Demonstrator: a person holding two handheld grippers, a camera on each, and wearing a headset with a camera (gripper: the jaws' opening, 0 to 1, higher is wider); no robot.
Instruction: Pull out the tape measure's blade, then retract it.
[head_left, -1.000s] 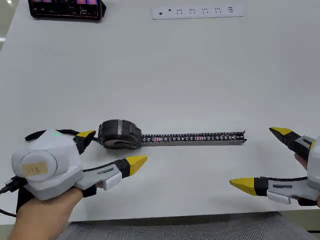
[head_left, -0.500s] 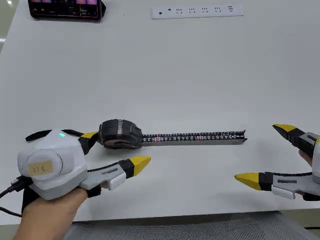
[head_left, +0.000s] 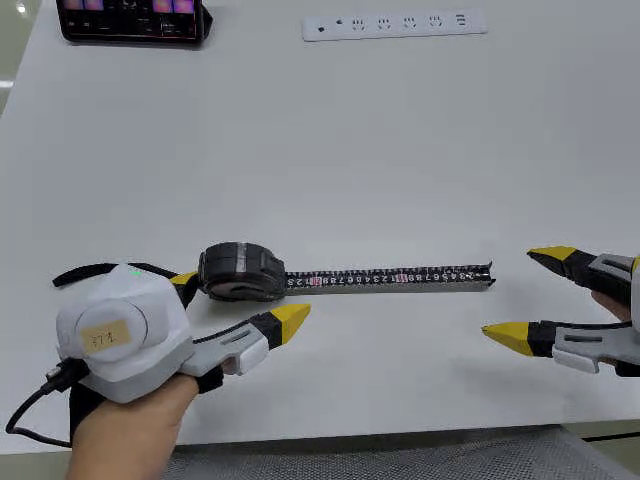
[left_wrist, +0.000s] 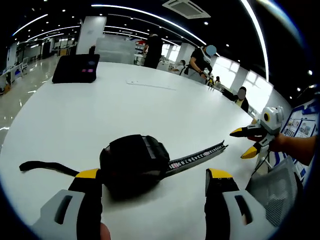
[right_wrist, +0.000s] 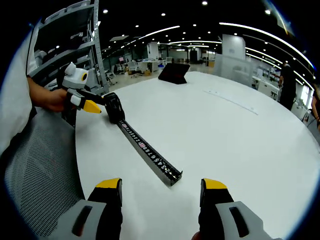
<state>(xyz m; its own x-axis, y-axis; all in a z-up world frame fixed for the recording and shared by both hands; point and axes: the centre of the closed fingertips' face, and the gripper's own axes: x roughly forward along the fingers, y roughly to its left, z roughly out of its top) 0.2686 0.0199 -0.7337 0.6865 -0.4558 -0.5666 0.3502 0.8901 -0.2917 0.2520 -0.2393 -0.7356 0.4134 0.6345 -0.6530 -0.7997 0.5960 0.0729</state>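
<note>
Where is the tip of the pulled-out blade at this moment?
In the head view, the black numbered blade's tip rests on the white table, right of the black tape measure case, just left of the open right tool.

White worktop (head_left: 400, 150). Power strip (head_left: 395, 23) at top centre of the head view, lying flat. Black device (head_left: 133, 18) with lit pink keys at upper left. Grey mesh chair (head_left: 400, 458) along the bottom edge. Metal shelving (right_wrist: 65, 35) at upper left of the right gripper view.
</note>
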